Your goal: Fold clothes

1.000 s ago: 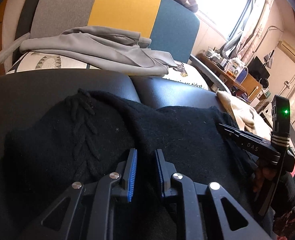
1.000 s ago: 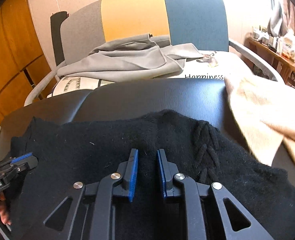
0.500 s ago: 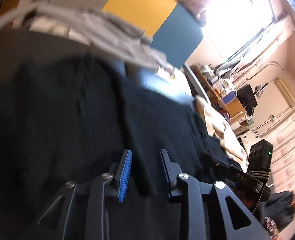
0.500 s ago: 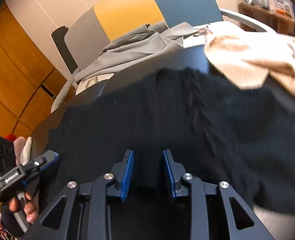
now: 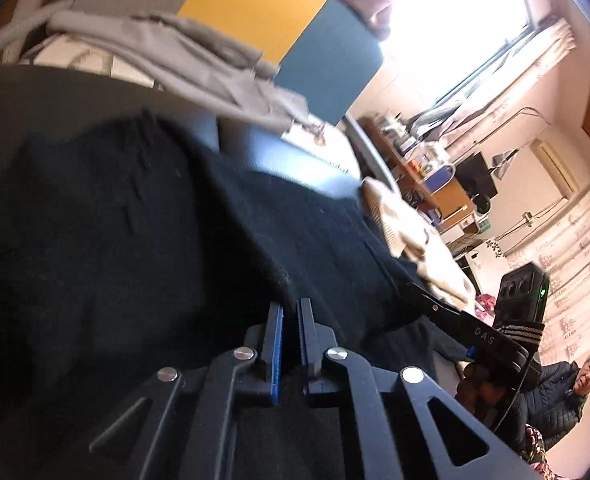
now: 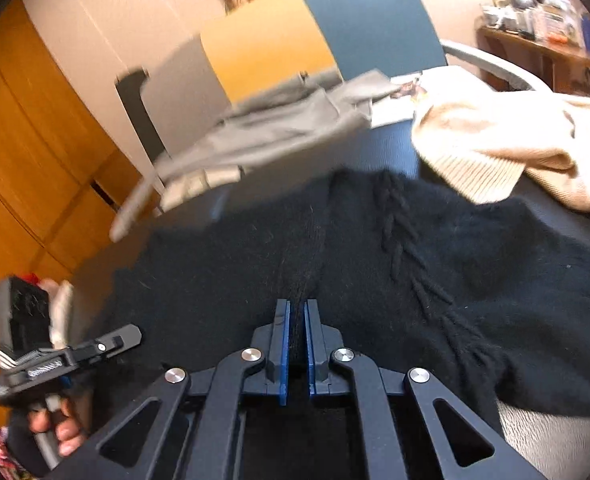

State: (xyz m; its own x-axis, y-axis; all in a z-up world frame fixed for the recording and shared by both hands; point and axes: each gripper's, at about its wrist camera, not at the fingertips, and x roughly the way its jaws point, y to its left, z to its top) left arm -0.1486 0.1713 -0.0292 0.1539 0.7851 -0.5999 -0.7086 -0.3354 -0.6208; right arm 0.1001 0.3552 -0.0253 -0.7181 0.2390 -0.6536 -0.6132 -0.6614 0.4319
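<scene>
Black knit is bunched between both sets of blue pads: the left gripper [image 5: 291, 312] and right gripper [image 6: 297, 314] have just been closed on the near hem of the black cable-knit sweater [image 6: 375, 264], spread on the dark cushion [image 6: 391, 148]. Only a thin pinch is held, so it could get tugged free or lifted unevenly. Beyond the sweater, a beige sweater [image 6: 495, 148] and grey garment [image 6: 271, 136] could be snagged.

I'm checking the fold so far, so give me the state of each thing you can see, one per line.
Left gripper: jaws just closed, pinching the black sweater.
Right gripper: jaws just closed, pinching it too.
Black sweater: bunched at both grips.
Beige sweater: crumpled, unfolded.
Grey garment: loose on the chair.
</scene>
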